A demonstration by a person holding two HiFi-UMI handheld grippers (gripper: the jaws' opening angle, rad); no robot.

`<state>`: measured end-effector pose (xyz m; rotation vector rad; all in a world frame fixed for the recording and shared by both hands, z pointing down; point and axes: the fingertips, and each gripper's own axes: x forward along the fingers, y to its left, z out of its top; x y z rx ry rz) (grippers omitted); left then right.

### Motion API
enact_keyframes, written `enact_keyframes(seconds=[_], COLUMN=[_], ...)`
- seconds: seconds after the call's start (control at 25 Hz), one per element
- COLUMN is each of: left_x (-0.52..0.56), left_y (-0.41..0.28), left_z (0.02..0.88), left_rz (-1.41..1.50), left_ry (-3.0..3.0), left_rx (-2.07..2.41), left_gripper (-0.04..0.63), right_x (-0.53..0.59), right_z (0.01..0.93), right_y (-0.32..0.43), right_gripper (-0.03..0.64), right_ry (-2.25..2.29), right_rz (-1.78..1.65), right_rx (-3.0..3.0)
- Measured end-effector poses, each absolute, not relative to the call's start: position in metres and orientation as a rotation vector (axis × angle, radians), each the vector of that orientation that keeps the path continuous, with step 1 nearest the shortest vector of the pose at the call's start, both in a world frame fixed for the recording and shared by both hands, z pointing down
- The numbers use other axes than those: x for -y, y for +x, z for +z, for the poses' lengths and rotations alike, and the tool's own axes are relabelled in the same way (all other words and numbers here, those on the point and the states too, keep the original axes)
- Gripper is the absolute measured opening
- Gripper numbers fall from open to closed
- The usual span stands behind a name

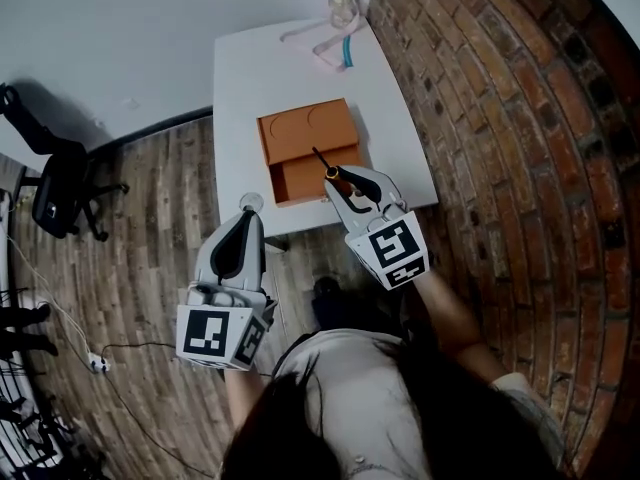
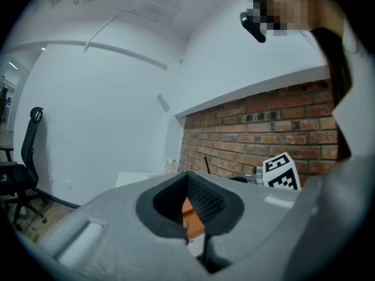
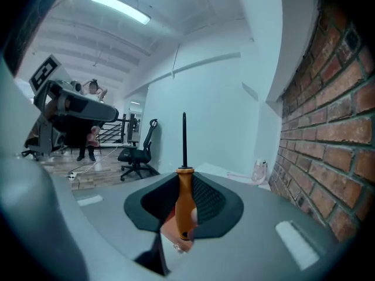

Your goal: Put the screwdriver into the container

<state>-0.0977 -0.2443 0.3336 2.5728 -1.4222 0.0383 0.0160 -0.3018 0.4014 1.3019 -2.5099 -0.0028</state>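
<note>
An orange container [image 1: 305,143] with a sunken near compartment sits in the middle of the white table [image 1: 240,78]. My right gripper [image 1: 340,176] hovers over the container's near right corner, shut on the screwdriver [image 1: 322,159]. The orange handle [image 3: 184,195] stands pinched between the jaws, and the black shaft [image 3: 184,136] points up and away. Off the table's near left corner, my left gripper [image 1: 248,208] is shut and holds nothing. In the left gripper view a slice of the orange container [image 2: 189,209] shows through the gap of the left gripper [image 2: 190,218].
A brick wall [image 1: 500,118] runs along the table's right side. A clear jar [image 1: 343,6] and pink and teal items [image 1: 335,46] lie at the table's far end. A black office chair [image 1: 60,183] stands left on the wooden floor, with a cable and plug strip [image 1: 95,363].
</note>
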Motion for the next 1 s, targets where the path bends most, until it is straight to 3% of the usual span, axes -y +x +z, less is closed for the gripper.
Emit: enact_keyframes(seconds=[1.0], left_x=[0.286], left_y=[-0.111], left_z=[0.357], left_rz=[0.076], left_ry=[2.472], left_rx=[1.466], left_gripper=[0.0], right_x=[0.372], right_z=[0.522], right_y=[0.015], right_gripper=[0.075], right_ry=[0.829], right_rz=[-0.14], right_rx=[2.229])
